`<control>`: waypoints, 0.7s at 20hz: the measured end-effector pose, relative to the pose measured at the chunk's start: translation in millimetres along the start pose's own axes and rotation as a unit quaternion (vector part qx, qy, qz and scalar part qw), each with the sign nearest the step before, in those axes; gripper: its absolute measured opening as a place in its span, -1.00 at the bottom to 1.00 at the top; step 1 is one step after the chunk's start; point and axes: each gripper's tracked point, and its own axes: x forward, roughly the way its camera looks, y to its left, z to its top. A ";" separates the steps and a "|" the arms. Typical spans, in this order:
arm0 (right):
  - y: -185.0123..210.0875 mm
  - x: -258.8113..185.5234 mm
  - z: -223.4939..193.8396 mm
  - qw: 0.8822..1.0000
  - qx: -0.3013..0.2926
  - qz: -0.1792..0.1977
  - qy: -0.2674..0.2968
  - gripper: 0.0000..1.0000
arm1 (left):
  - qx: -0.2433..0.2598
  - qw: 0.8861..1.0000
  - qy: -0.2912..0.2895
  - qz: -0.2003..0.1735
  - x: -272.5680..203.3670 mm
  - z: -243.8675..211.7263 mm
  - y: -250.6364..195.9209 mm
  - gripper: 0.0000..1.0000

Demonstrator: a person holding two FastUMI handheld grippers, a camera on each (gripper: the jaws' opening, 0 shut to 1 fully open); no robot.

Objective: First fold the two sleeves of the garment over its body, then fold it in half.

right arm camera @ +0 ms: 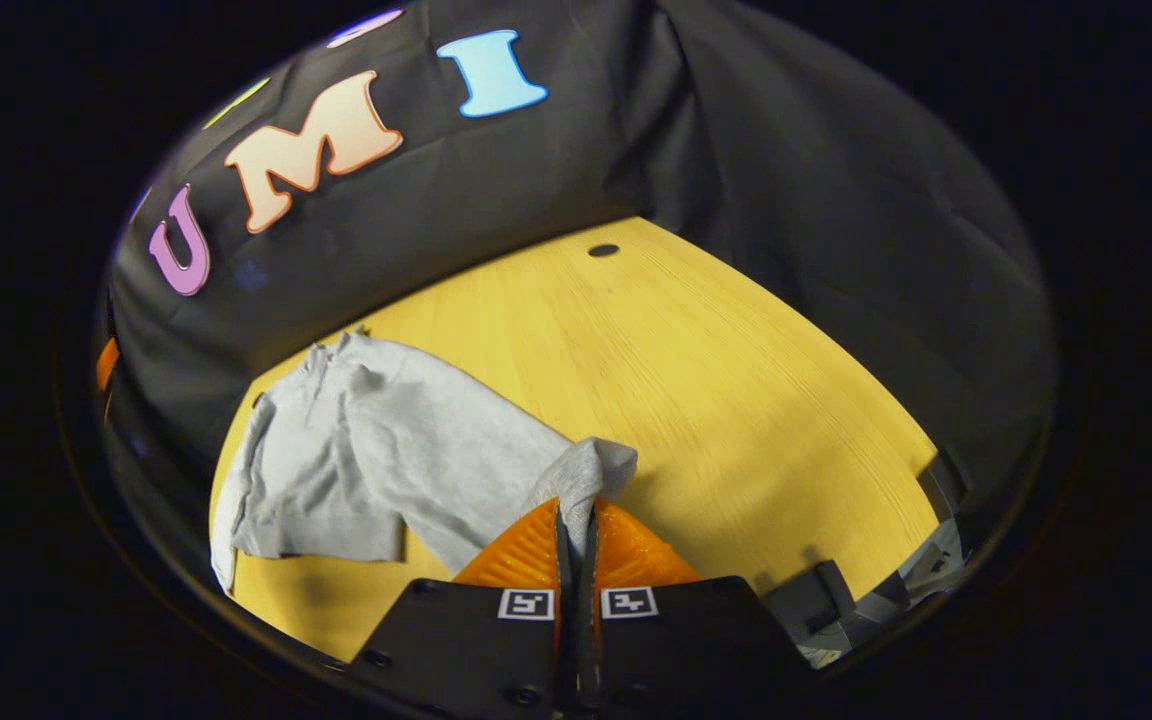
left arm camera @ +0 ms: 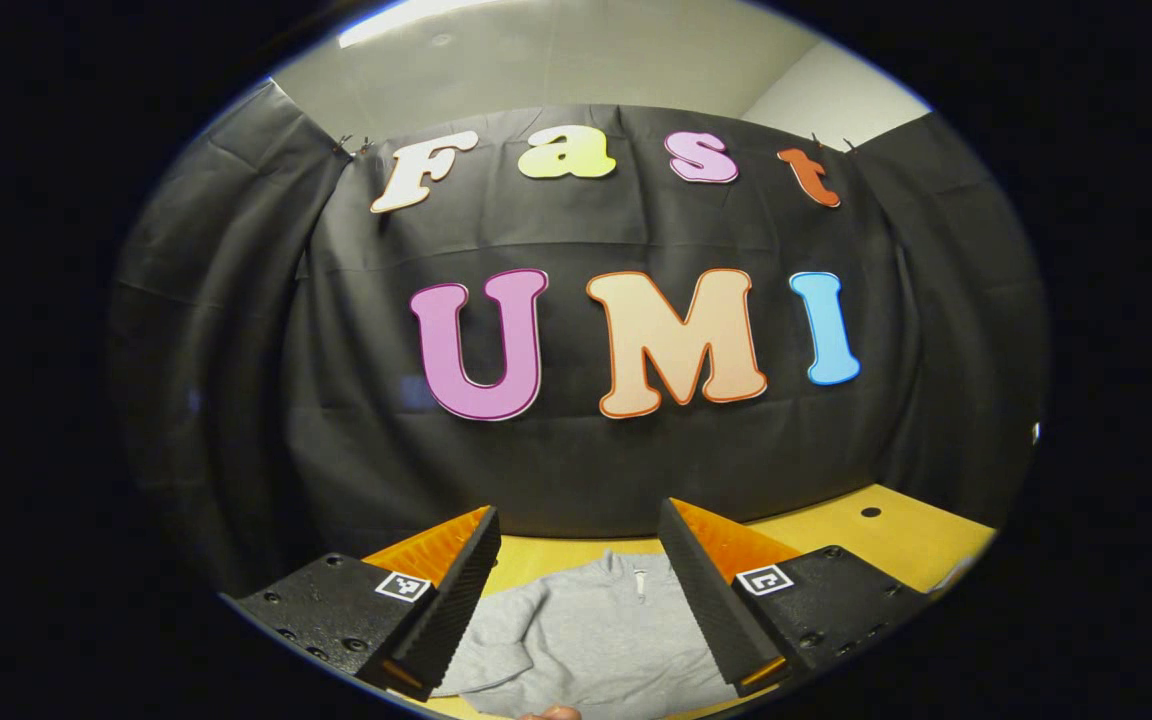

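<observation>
My right gripper (right arm camera: 576,520) is pressed together on a bunched fold of the grey garment (right arm camera: 386,450); both fingers (right arm camera: 526,550) clamp the cloth, which I take to be a sleeve end (right arm camera: 591,470), and a small tuft of it pokes out past the tips. My left gripper (left arm camera: 576,560) is spread wide and holds nothing; in the left gripper view it hangs above the garment (left arm camera: 596,630), whose collar and short zip (left arm camera: 641,580) show between its two fingers.

One garment lies on the one wooden table (right arm camera: 716,380). In the right gripper view it sits at the table's side near the black cloth wall (right arm camera: 816,200), with its collar toward the wall and its hem toward me. One sleeve lies folded across the body of the garment; the other runs from the body to my right gripper. One small dark hole (right arm camera: 603,250) marks the tabletop beyond the garment, close to the wall.
</observation>
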 end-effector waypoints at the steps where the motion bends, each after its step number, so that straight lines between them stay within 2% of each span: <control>1: 11.8 1.3 9.7 1.000 -0.006 0.005 -0.008 -0.94 | 0.001 1.000 -0.001 0.004 0.7 -0.1 9.0 0.89; 3: 42.0 5.9 29.2 0.999 -0.010 0.023 -0.023 -0.94 | 0.003 1.000 -0.006 0.016 2.3 2.0 29.6 0.89; 4: 56.4 7.7 39.8 0.999 -0.010 0.032 -0.029 -0.94 | 0.005 1.000 -0.005 0.023 2.9 1.7 40.7 0.99; 5: 69.1 8.9 46.6 0.999 -0.012 0.039 -0.033 -0.94 | 0.006 0.999 -0.003 0.032 2.9 0.1 51.9 0.99; 6: 81.5 11.6 52.9 0.998 -0.015 0.046 -0.038 -0.94 | 0.006 0.999 -0.002 0.042 2.8 0.2 63.7 0.89; 14: 176.3 37.0 88.0 0.993 -0.031 0.095 -0.056 -0.94 | 0.012 0.993 0.007 0.116 -16.2 -8.8 149.0 0.89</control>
